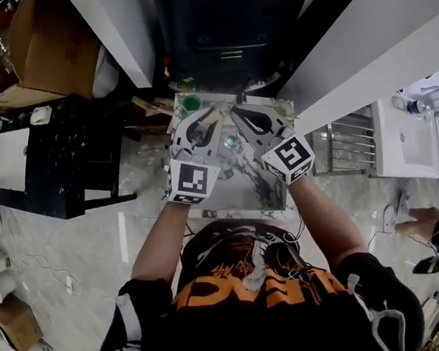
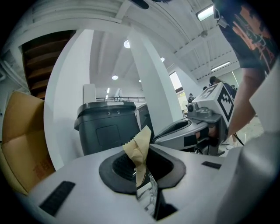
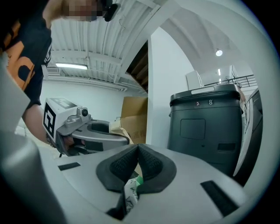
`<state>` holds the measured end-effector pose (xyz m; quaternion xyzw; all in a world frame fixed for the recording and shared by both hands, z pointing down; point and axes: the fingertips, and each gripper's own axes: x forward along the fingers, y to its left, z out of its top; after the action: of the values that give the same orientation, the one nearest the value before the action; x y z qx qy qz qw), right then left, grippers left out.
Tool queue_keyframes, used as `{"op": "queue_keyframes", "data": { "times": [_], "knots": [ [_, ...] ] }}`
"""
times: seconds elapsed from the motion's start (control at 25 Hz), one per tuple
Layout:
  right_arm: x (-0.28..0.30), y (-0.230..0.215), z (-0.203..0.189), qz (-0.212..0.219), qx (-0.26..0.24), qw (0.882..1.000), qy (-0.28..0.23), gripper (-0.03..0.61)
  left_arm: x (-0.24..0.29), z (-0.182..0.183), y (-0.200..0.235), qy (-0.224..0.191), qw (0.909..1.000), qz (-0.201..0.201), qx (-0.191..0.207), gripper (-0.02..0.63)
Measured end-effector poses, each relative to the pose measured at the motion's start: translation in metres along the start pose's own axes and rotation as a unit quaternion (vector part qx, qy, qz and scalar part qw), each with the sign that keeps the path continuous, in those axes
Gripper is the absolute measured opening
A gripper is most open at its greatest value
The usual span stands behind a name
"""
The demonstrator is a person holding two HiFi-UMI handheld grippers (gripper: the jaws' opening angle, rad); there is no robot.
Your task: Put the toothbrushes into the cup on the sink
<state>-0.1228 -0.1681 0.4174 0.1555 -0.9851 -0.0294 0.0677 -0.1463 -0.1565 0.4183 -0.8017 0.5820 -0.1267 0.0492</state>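
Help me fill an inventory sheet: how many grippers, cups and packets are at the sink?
Grippers: 2, the left gripper and the right gripper, both shut on the packet
Cups: 1, the green cup
Packets: 1, as far as I can tell
Total: 4

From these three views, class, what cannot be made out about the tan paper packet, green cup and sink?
Left gripper view: left gripper clamps the tan paper packet; contents wrapped, unseen.
Right gripper view: right gripper, shut, covers the packet's printed end.
Head view: green cup too small; grippers hide most of the sink.
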Motion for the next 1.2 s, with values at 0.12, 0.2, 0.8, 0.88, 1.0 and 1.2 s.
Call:
{"op": "queue_keyframes", "data": {
  "times": [0.12, 0.2, 0.8, 0.88, 1.0, 1.2],
  "knots": [
    [0.020, 0.007, -0.002, 0.012, -0.003, 1.000, 0.005, 0.014, -0.006, -0.012, 0.019, 0.006, 0.9999, 0.013, -0.005, 0.074],
    [0.033, 0.011, -0.004, 0.020, -0.002, 1.000, 0.008, 0.014, -0.009, -0.020, 0.029, 0.009, 0.9997, 0.021, -0.008, 0.074],
    [0.084, 0.003, -0.022, 0.021, 0.018, 0.999, 0.030, 0.014, 0.013, -0.086, 0.079, 0.056, 0.9981, 0.021, -0.009, 0.074],
    [0.085, -0.001, -0.027, 0.017, 0.021, 0.999, 0.034, 0.014, 0.020, -0.095, 0.078, 0.063, 0.9979, 0.015, -0.008, 0.074],
    [0.087, -0.007, -0.033, 0.012, 0.025, 0.999, 0.038, 0.014, 0.029, -0.107, 0.078, 0.072, 0.9974, 0.009, -0.004, 0.074],
    [0.084, -0.015, -0.040, -0.002, 0.032, 0.999, 0.043, 0.014, 0.041, -0.126, 0.075, 0.088, 0.9961, 0.001, -0.009, 0.074]
  ]
}}
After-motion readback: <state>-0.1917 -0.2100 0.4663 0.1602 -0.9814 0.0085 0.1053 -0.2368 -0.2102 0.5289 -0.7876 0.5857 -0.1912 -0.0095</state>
